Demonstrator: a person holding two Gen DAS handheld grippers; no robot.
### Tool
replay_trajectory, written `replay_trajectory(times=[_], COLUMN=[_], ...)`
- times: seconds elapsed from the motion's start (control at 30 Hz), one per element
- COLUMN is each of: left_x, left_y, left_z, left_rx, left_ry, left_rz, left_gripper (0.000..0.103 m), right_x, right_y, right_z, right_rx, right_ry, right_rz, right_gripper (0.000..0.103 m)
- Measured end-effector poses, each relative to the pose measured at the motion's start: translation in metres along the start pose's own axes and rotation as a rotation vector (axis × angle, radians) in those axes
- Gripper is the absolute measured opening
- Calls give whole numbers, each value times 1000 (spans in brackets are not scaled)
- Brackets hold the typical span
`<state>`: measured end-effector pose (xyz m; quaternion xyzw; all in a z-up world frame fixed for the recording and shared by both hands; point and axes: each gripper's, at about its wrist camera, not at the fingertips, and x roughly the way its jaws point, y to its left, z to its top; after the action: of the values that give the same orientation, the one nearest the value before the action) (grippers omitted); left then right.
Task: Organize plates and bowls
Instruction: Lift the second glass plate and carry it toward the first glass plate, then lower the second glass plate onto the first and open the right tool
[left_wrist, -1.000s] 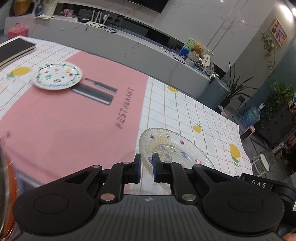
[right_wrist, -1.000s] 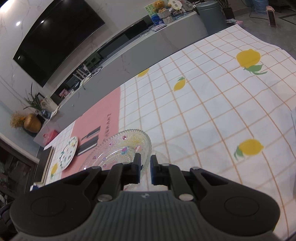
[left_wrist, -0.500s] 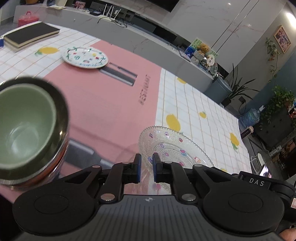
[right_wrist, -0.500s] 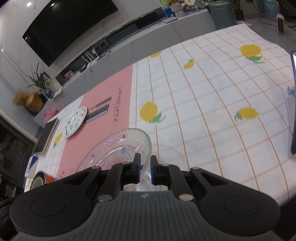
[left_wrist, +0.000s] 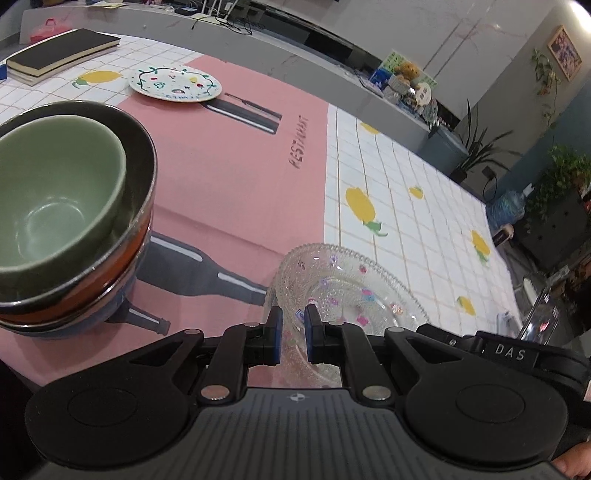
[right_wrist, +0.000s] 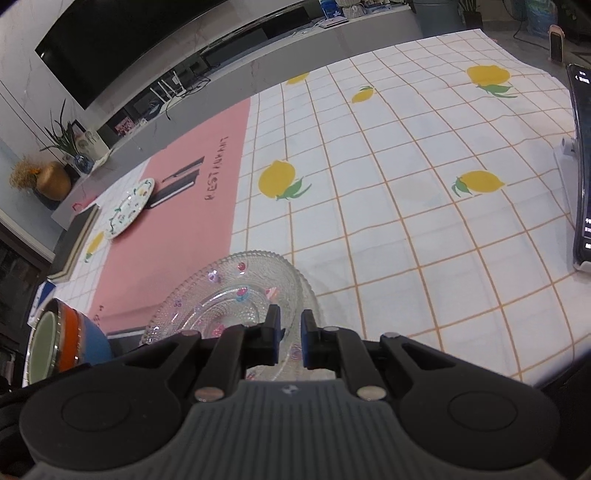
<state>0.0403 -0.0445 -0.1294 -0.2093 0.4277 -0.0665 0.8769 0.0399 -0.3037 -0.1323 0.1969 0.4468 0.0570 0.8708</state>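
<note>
- Since a second ago the bowl stack (left_wrist: 62, 206) has come into sight on the left of the left gripper (left_wrist: 293, 334), and the painted plate (left_wrist: 175, 84) has slid further off, far ahead and to the left.
- Both grippers hold the glass plate (left_wrist: 347, 291) by its rim — the left gripper's jaws stand narrowly apart with the near rim between them, and the right gripper (right_wrist: 290, 341) pinches the edge in the same way.
- From the right wrist view the glass plate (right_wrist: 229, 299) spreads ahead and left of the jaws, apparently lifted above the tablecloth (right_wrist: 388, 192), though contact underneath cannot be told.
- A phone (right_wrist: 581, 166) stands propped far to the right of the right jaws.
- Judging by its look, the glass plate is stiff, fairly heavy, slippery and fragile — the beaded rim is the sensible hold, gripped from two sides as now.
- Likely next step: carry it toward the painted plate and set it down gently; a tilt or a knock against the bowl stack could chip it.
</note>
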Motion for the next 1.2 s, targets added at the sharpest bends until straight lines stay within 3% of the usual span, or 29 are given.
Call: replay_trajectory(times=[0.6, 0.97, 1.2], left_x=[7, 6, 2], left_y=[-15, -17, -18], left_z=[-9, -10, -8], left_rx=[146, 169, 169], left_ry=[36, 41, 29], left_rz=[103, 120, 150], left_gripper=[9, 9, 12], right_x=[7, 5, -3], right_y=[12, 16, 19], right_z=[-12, -15, -12], right_rx=[-137, -165, -170], right_ry=[10, 2, -25], right_rz=[-107, -120, -124], right_gripper=[8, 8, 14])
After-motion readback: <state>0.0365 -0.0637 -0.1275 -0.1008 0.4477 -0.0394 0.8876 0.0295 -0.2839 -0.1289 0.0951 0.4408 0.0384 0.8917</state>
